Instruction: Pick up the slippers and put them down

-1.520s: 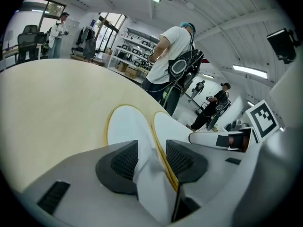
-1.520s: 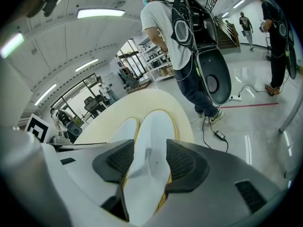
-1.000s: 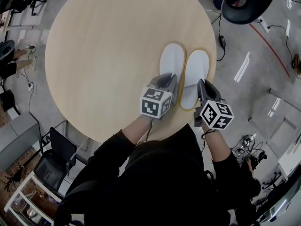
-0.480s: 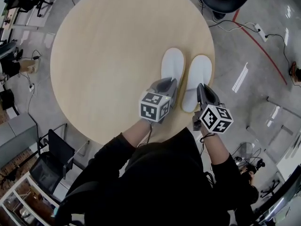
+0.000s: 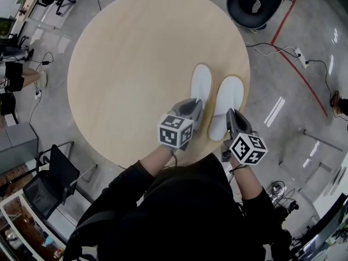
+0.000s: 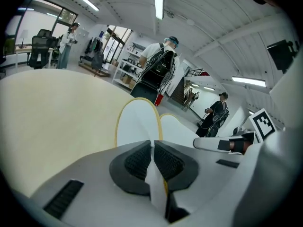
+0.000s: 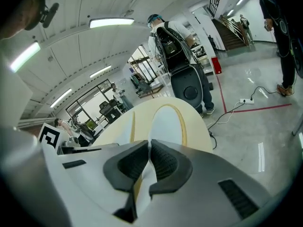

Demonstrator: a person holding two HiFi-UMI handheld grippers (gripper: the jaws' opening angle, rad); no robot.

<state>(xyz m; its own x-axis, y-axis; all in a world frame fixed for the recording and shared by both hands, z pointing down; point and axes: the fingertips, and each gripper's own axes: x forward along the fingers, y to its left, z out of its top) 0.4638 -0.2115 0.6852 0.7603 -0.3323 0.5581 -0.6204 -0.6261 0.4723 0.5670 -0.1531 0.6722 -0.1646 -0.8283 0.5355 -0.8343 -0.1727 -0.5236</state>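
- Pale wood fills most of my head view: a round table on a grey floor, with a black chair beyond its far edge and a red line running across the floor beside it.
- Two white slippers with yellow trim lie side by side over the near right part of the table, toes pointing away from me.
- The left slipper sits just beside the right slipper; their inner edges are very close, and I cannot tell whether they touch.
- My left gripper has its jaws pinched nearly together on the heel edge of the left slipper. In the left gripper view a thin fold of white material with a yellow strip is squeezed between the ribbed black pads.
- My right gripper is clamped the same way on the heel of the right slipper, and the right gripper view shows the white edge caught between its pads.
- Both grippers point forward and downward, roughly parallel, near the table's edge closest to me.
- From the left gripper view I can see the right gripper off to the side, and a person with a backpack standing past the table.
- Whether the slippers' toes rest on the tabletop or hang just above it, I cannot tell.
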